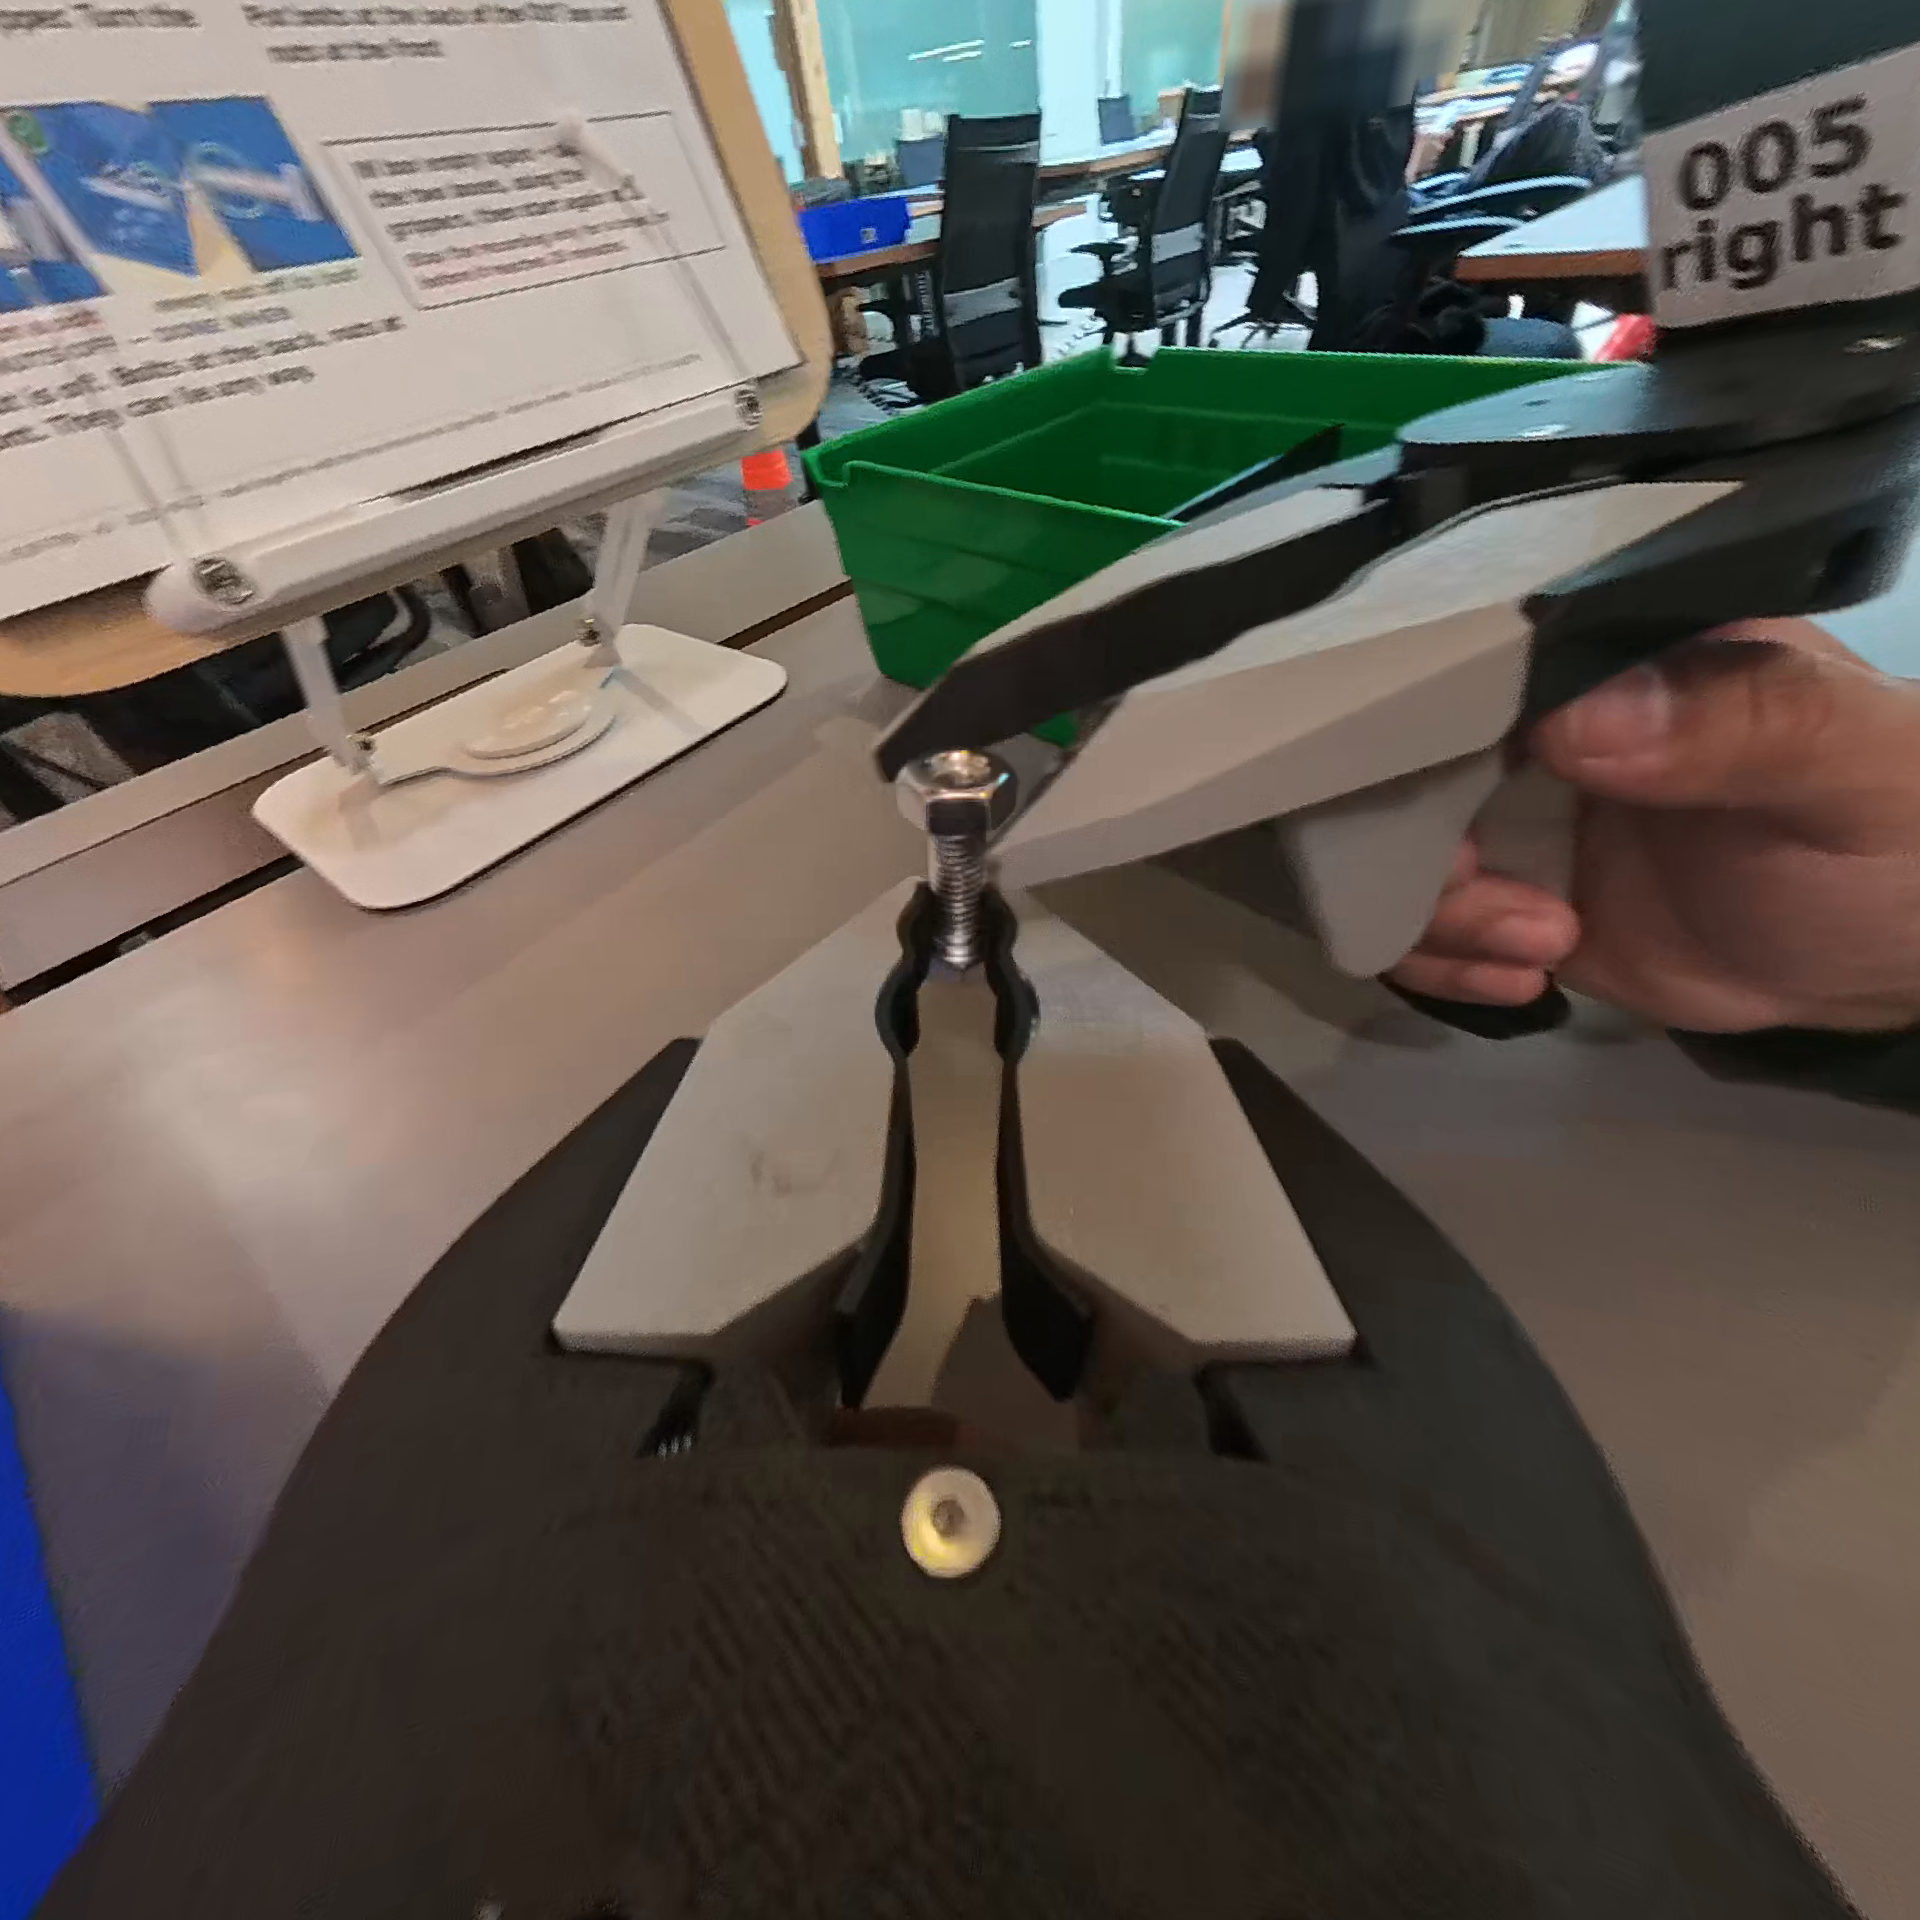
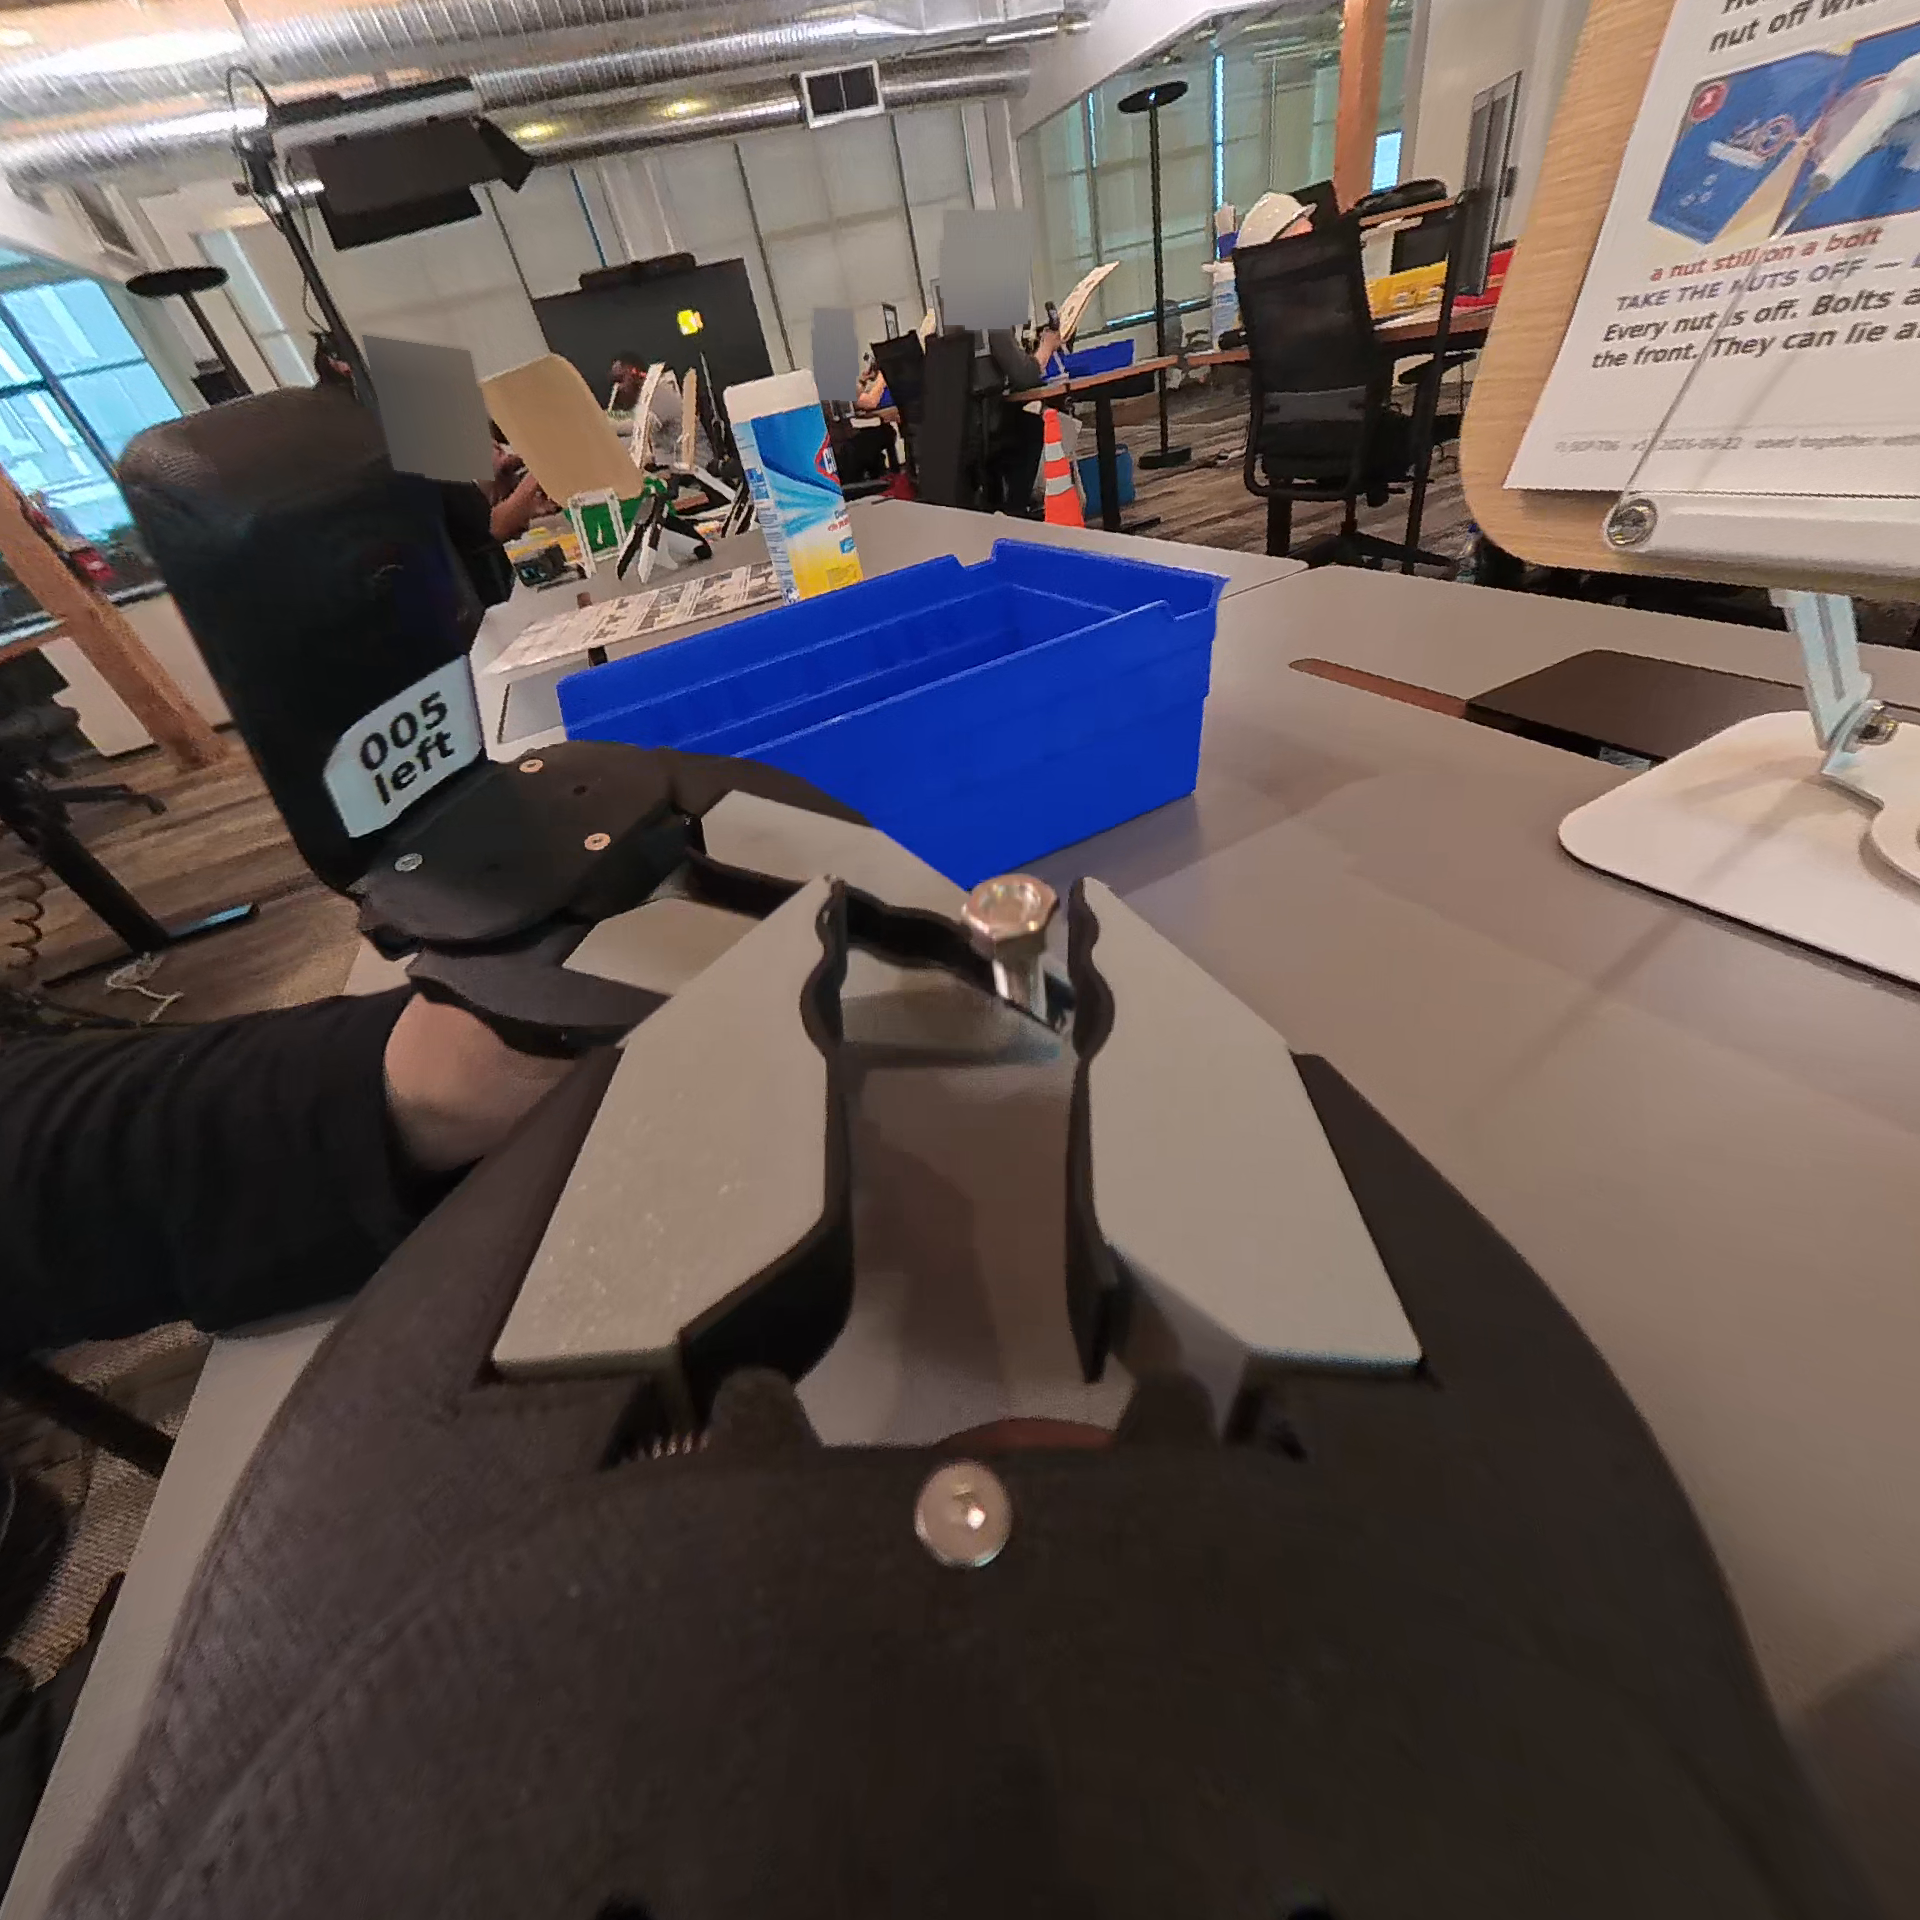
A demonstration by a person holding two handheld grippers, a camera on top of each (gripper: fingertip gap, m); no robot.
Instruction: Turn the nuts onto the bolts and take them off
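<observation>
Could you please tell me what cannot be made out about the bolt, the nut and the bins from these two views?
- Bolt lower end: left wrist view, hidden between the left gripper fingers.
- Nut top: left wrist view, covered by a right gripper finger.
- Green bin contents: left wrist view, blocked by its wall and the right gripper.
- Blue bin contents: right wrist view, floor hidden behind its near wall.

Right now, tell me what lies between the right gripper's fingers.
The nut, atop the bolt clamped in the left gripper; the right wrist view shows it.

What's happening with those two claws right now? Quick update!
Left gripper shut on bolt, held upright. Right gripper open around the nut at the bolt's top. Green bin behind, nothing blocking.
</observation>
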